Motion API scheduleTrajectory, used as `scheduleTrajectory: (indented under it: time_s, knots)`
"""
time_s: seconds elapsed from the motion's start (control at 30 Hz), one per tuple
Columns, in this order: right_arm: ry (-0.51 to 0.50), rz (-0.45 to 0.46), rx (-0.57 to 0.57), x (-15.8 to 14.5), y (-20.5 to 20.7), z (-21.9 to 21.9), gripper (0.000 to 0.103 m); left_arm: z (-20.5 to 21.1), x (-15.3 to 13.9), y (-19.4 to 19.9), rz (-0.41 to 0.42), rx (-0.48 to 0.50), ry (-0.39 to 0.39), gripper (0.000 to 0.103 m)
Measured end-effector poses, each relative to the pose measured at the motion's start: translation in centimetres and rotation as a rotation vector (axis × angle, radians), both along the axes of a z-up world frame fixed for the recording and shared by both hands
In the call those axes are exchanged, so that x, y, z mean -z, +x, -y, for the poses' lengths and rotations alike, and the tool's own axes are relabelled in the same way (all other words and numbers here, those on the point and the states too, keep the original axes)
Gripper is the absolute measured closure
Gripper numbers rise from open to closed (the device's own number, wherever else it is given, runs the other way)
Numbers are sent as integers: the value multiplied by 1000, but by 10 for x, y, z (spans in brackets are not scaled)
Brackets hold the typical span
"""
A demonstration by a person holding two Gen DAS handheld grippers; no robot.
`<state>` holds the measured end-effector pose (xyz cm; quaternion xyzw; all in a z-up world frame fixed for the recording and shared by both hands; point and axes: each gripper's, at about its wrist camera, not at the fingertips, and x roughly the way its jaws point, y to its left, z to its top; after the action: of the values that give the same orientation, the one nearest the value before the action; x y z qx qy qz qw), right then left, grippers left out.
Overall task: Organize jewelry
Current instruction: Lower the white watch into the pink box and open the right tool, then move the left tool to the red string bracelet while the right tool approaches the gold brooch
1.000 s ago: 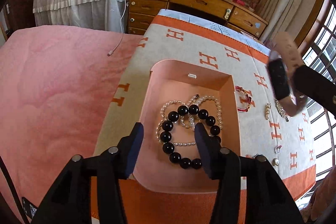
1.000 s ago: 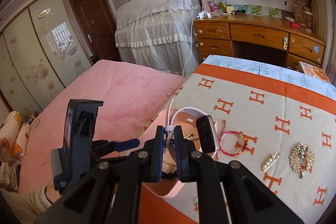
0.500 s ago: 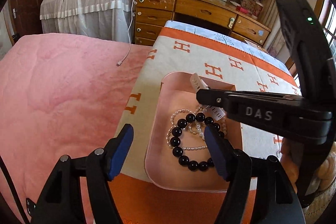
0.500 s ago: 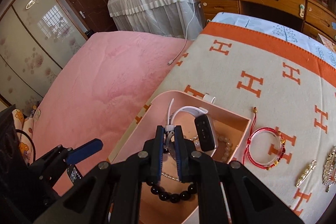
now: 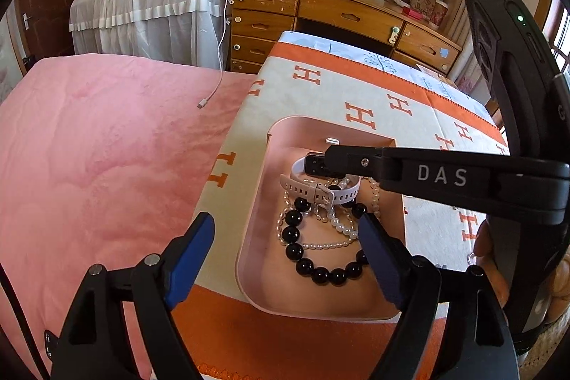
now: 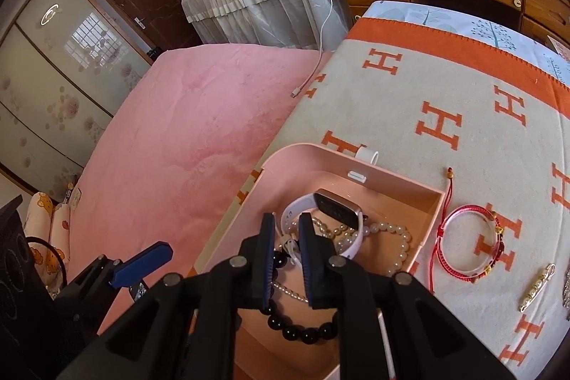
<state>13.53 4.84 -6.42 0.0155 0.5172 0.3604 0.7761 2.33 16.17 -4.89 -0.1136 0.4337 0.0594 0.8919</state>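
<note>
A pink tray [image 5: 256, 202] [image 6: 433, 212] lies on the orange-and-cream blanket. In it lie a black bead bracelet [image 5: 322, 275] [image 6: 302, 332], pearl strands [image 5: 331, 223] [image 6: 399, 241] and a white-strapped watch [image 5: 313, 191] [image 6: 335, 211]. My right gripper [image 6: 286, 234] hangs over the tray with its jaws slightly apart; the watch strap lies loose between and below them. In the left wrist view its arm [image 5: 441, 177] crosses above the tray. My left gripper [image 5: 285, 244] is open and empty over the tray's near end.
A red cord bracelet [image 6: 470, 244], a gold pin [image 6: 536, 287] and a brooch at the frame edge lie on the blanket [image 6: 445, 88] right of the tray. A pink bed [image 5: 99, 148] is to the left. A wooden desk [image 5: 338, 13] stands behind.
My right gripper carried the watch down into the tray and opened a little, so the watch now rests on the pearls. My left gripper drew back and opened wider.
</note>
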Motion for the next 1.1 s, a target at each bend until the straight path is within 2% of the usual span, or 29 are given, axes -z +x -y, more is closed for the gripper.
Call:
scheduleTrajectory:
  time_s: [0.37, 0.7, 1.1]
  knots:
    - [108, -9, 78, -11, -10, 54, 89, 29, 0, -2, -9, 51, 51, 21]
    - [127, 3, 167, -8, -30, 113, 89, 66, -3, -4, -3, 120, 112, 20]
    - [87, 65, 269, -4, -51, 176, 89, 116, -6, -2, -9, 221, 168, 19]
